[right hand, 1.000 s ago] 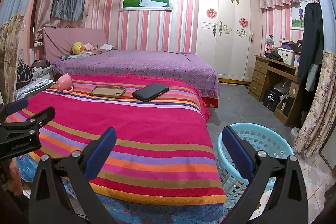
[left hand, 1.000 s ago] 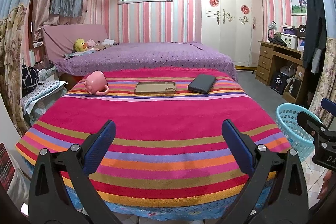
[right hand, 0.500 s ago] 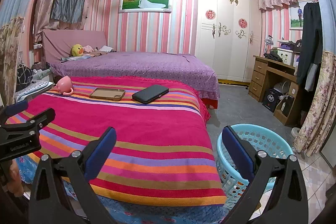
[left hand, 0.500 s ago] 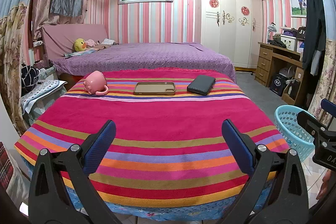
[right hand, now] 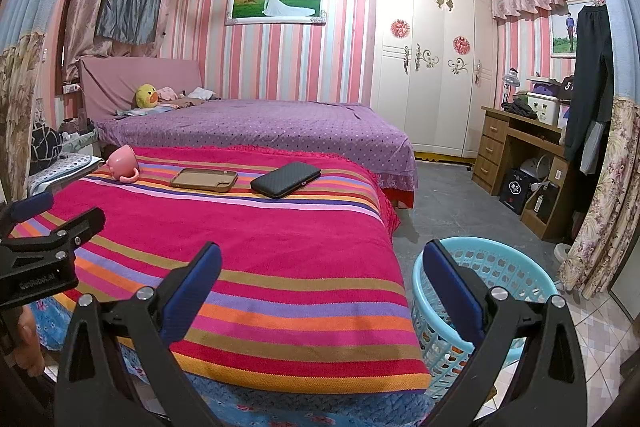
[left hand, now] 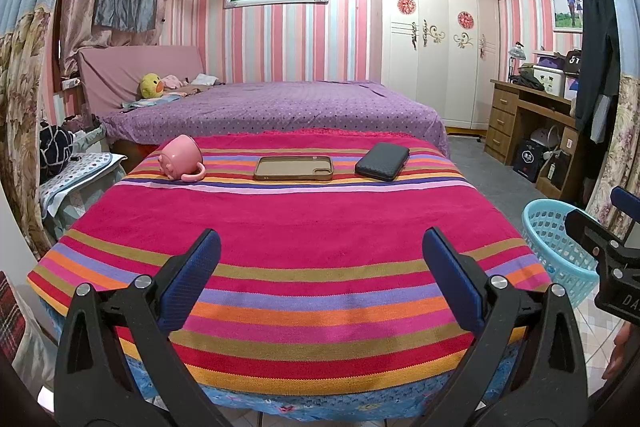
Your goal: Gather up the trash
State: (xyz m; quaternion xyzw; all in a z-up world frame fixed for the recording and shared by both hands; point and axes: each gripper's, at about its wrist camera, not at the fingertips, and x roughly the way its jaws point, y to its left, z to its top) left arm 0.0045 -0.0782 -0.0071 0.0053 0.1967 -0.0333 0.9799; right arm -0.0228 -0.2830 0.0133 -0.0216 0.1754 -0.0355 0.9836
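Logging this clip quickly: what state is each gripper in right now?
Left gripper: jaws open, holding nothing, above the striped blanket.
Right gripper: jaws open, holding nothing, beside the blue basket.

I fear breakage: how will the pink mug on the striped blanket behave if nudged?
The pink mug lies on its side, so it would probably roll, though its handle may check that. It looks ceramic, likely fragile; the striped blanket should cushion it.

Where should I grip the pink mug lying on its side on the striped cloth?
Probably across the pink mug body, from above: it lies tipped, its handle flat on the striped cloth, leaving little room underneath. The open left gripper is on the nearer side.
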